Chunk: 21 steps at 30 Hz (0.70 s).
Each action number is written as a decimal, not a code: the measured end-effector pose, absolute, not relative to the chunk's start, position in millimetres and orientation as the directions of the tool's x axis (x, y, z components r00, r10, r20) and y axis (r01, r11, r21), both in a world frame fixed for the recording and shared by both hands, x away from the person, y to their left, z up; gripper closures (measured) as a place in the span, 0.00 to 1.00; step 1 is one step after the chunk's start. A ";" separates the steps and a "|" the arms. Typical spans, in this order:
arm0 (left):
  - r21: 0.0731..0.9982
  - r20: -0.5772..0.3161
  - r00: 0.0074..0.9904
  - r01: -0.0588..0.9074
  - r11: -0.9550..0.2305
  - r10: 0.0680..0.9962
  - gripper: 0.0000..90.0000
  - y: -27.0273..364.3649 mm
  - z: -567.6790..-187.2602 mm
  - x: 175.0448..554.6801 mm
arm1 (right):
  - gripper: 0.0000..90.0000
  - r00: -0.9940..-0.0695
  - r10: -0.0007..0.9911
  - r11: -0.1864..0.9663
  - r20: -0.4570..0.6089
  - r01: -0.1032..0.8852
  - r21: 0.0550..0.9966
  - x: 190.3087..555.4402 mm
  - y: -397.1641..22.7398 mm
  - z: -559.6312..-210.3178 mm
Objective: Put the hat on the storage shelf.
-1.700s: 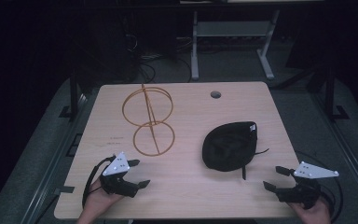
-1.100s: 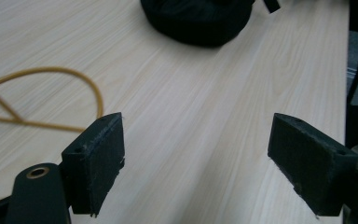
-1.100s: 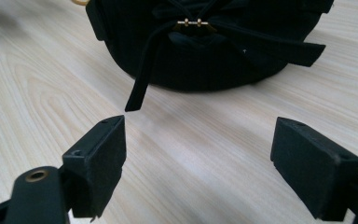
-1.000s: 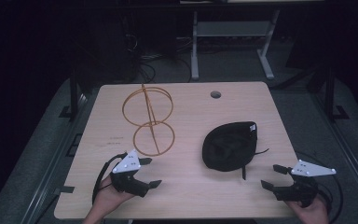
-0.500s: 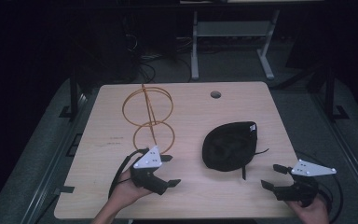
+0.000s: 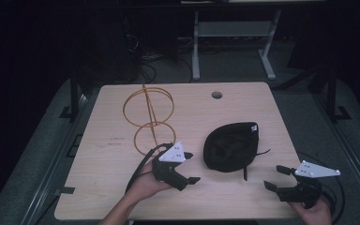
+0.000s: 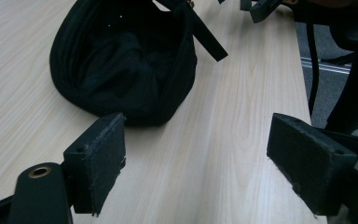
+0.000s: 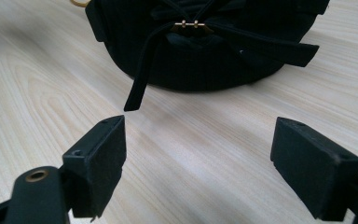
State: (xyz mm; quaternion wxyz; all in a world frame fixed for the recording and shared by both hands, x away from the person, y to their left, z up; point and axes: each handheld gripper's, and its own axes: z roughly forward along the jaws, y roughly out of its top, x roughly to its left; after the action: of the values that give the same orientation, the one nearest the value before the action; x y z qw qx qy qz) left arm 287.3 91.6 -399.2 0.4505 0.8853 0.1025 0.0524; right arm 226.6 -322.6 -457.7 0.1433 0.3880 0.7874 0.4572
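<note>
A black cap (image 6: 229, 146) lies upside down on the wooden table (image 6: 112, 122), right of centre, with a strap (image 6: 245, 172) trailing toward the front. In the left gripper view the cap (image 7: 121, 60) shows its hollow inside, just beyond the jaws. In the right gripper view the cap (image 8: 205, 42) shows its back strap and a small brass buckle (image 8: 189, 24). My left gripper (image 6: 191, 167) is open, just left of the cap. My right gripper (image 6: 276, 177) is open at the front right, a little short of the cap.
An orange wire stand (image 6: 148, 119) made of rings stands at the table's back left. A round cable hole (image 6: 216, 95) is near the far edge. Behind the table are a metal frame (image 6: 234, 42) and cables on the dark floor.
My left gripper has moved to the right and a bit forward, from the front left up close beside the cap. The right gripper has barely shifted. The cap stayed in place.
</note>
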 end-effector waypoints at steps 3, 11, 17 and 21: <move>0.804 0.001 0.976 0.128 -0.581 0.216 0.22 83.6 -399.8 291.6 | 0.20 -0.661 0.741 0.288 0.122 0.476 0.831 226.6 -322.6 -457.3; 0.785 -0.004 0.983 0.117 -0.608 0.183 0.26 58.8 -403.8 305.7 | 0.20 -0.667 0.734 0.289 0.128 0.477 0.830 227.4 -322.3 -458.0; 0.758 -0.015 0.989 0.109 -0.644 0.149 0.36 36.1 -410.8 316.7 | 0.20 -0.670 0.731 0.288 0.130 0.476 0.831 227.4 -323.7 -458.4; 0.727 -0.004 0.992 0.087 -0.681 0.122 0.41 24.2 -414.9 322.6 | 0.20 -0.671 0.729 0.285 0.133 0.475 0.833 227.9 -323.9 -458.9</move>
State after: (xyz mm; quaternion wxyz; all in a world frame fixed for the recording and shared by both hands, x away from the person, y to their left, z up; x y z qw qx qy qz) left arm 322.6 24.2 -414.9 0.3954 0.9165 0.0571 0.0224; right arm 227.9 -323.9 -458.9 0.1381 0.3811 0.7897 0.4605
